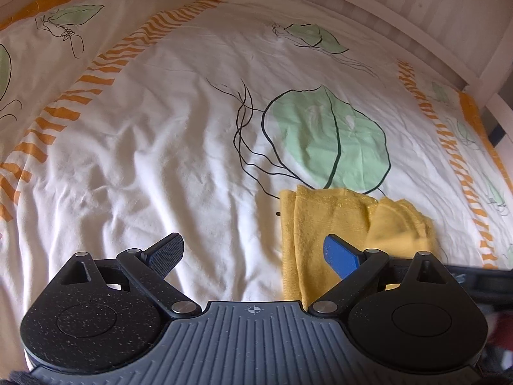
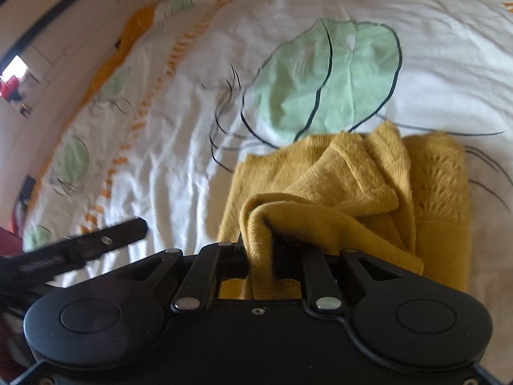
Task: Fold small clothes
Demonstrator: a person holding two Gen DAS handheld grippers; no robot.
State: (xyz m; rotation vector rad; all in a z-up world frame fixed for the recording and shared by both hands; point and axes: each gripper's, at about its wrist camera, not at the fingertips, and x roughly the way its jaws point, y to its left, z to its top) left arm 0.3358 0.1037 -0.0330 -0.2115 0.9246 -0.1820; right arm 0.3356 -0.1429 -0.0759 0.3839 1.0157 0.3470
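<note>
A mustard-yellow knitted garment (image 1: 336, 221) lies partly folded on the bed, just ahead and right of my left gripper (image 1: 253, 243). That gripper is open, its fingers spread wide with nothing between them; the blue-padded finger (image 1: 340, 255) hovers over the garment's near edge. In the right wrist view the garment (image 2: 352, 186) is bunched and lifted at one end. My right gripper (image 2: 261, 250) is shut on a fold of it, and the cloth drapes from the jaws. The left gripper's black finger (image 2: 105, 243) shows at the left.
The bedcover (image 1: 160, 147) is white and wrinkled, with green leaf prints and orange striped bands. A white bed frame (image 1: 449, 48) runs along the far right. The bed's edge with an orange border (image 2: 105, 70) and room clutter lie to the left in the right wrist view.
</note>
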